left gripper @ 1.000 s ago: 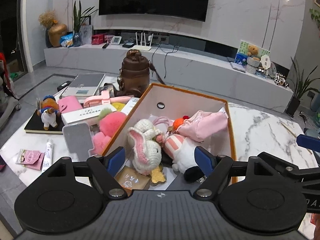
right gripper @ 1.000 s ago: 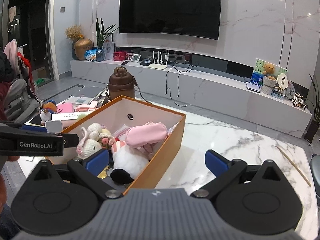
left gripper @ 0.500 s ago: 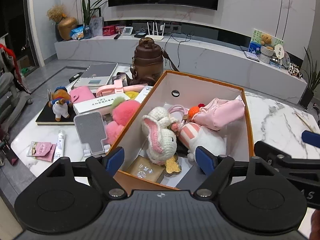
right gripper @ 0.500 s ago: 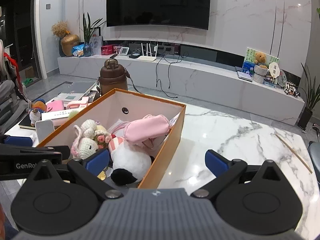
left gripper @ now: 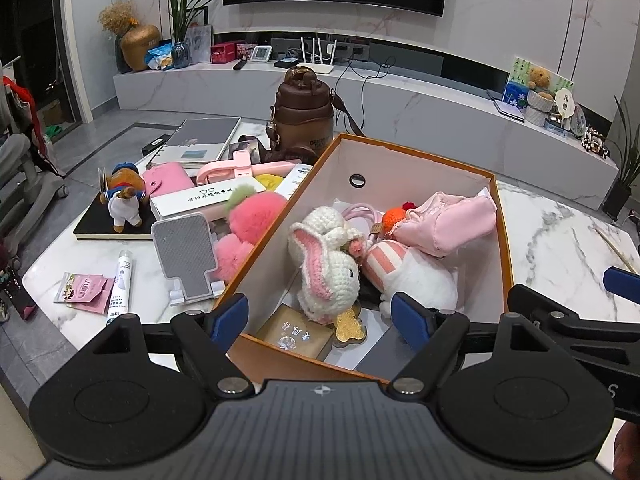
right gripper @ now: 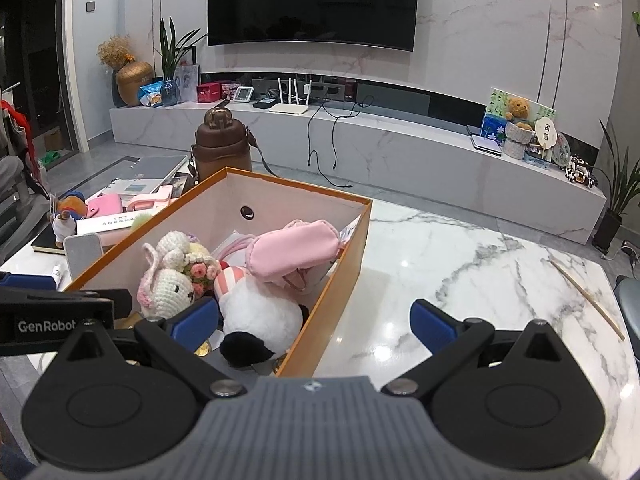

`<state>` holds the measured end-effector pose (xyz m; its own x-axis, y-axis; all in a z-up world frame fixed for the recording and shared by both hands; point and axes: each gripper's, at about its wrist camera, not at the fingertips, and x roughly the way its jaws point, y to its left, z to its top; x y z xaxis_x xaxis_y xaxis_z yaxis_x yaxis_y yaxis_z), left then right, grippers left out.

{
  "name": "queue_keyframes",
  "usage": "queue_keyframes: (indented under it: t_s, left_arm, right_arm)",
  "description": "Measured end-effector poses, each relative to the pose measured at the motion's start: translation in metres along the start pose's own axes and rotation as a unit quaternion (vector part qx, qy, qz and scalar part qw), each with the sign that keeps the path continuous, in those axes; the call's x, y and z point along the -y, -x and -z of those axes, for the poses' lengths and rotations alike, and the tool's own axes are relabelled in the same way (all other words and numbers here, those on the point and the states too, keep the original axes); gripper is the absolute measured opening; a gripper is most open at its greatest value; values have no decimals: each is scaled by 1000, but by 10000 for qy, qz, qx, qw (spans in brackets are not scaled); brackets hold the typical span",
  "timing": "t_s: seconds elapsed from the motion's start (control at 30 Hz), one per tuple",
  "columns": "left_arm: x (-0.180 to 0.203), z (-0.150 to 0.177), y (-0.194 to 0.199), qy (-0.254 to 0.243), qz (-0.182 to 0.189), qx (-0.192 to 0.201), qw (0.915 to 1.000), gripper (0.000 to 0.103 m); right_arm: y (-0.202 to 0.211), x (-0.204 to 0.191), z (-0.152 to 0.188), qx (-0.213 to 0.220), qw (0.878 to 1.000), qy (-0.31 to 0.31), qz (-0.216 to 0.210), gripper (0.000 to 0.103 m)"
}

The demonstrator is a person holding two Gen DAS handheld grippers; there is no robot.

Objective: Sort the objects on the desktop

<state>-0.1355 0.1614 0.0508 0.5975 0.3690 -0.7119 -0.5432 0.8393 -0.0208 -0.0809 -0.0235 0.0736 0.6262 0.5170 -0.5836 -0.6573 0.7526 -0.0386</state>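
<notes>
A marble wall with one dark TV [right gripper: 312,2] backs the room; below it runs one long white ledge [right gripper: 400,148] carrying a router, boxes, one gold vase [left gripper: 138,46] and one small teddy [right gripper: 518,110]. Grey floor lies between the ledge and the surface [right gripper: 460,280], a white marble top with grey veins.

On the surface stands one orange box [left gripper: 506,248], open, white inside, with a round hole in its far wall. Its right side borders bare marble; its left side is crowded by loose things.

Inside the box: one crocheted rabbit [left gripper: 326,264], one white plush [left gripper: 420,280] with a striped pink part, one pink pouch [left gripper: 444,222], one small brown card box [left gripper: 294,330] near the front wall, one gold charm just beside it.

Outside, left of the box: one brown bottle [left gripper: 302,114] upright behind it, one grey notebook [left gripper: 204,140], one black book [left gripper: 108,226] with two small figures standing on it, two pink pom-poms [left gripper: 252,218] touching the box wall, one grey phone stand [left gripper: 184,256], one white glasses case, one pink wallet, one white tube [left gripper: 120,284], one pink sachet.

One thin stick [right gripper: 586,300] lies alone at the far right.

The left claw [left gripper: 320,318] hangs over the box's near end, fingers apart, holding nothing. The right claw [right gripper: 314,318] straddles the box's right wall, fingers apart, empty.
</notes>
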Motion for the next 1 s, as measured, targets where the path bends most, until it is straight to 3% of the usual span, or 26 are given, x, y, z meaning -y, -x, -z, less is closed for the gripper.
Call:
queue_keyframes:
  t_s: [1.0]
  left_arm:
    - [4, 2, -1, -164, -48, 26, 9999, 93]
  right_arm:
    - [3, 2, 2, -33, 9999, -43, 85, 102]
